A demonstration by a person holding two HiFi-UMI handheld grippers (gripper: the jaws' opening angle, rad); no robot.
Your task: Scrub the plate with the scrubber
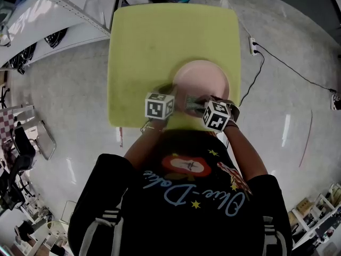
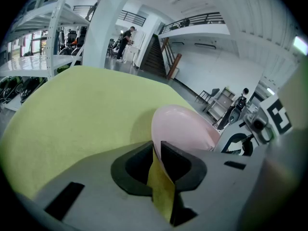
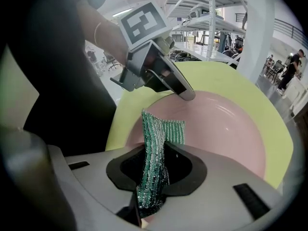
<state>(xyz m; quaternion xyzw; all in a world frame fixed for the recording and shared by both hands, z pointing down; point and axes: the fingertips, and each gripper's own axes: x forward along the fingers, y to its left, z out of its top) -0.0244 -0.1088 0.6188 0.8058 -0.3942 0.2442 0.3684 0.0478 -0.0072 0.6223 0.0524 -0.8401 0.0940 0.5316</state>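
Plate (image 1: 201, 79): pale pink, round and shallow, sitting on the near half of the yellow-green table (image 1: 138, 47), just in front of the person. Left gripper (image 2: 157, 150) has its jaws drawn narrow and pinched onto the plate's near rim, steadying it. Right gripper (image 3: 154, 153) is clamped on the scrubber (image 3: 163, 131), whose free end hangs forward and lies on the plate's inner face close to the near rim. The two grippers are near each other over that same edge. Risks, as I judge them: the rim hold is thin and on a slick surface, so a hard sideways stroke could slide the plate out of the pinch or skate it across the table. The scrubber looks limp, so it may fold under or drag out of the jaws if pressed flat. A wide stroke toward the left could knock one gripper into the other. Materials: the plate is smooth and glossy with a low raised lip and looks rigid. The scrubber is a flat, ribbed, green-and-silver knitted mesh, roughly rectangular and flexible. The table top is matte and plain, squarish with rounded corners.
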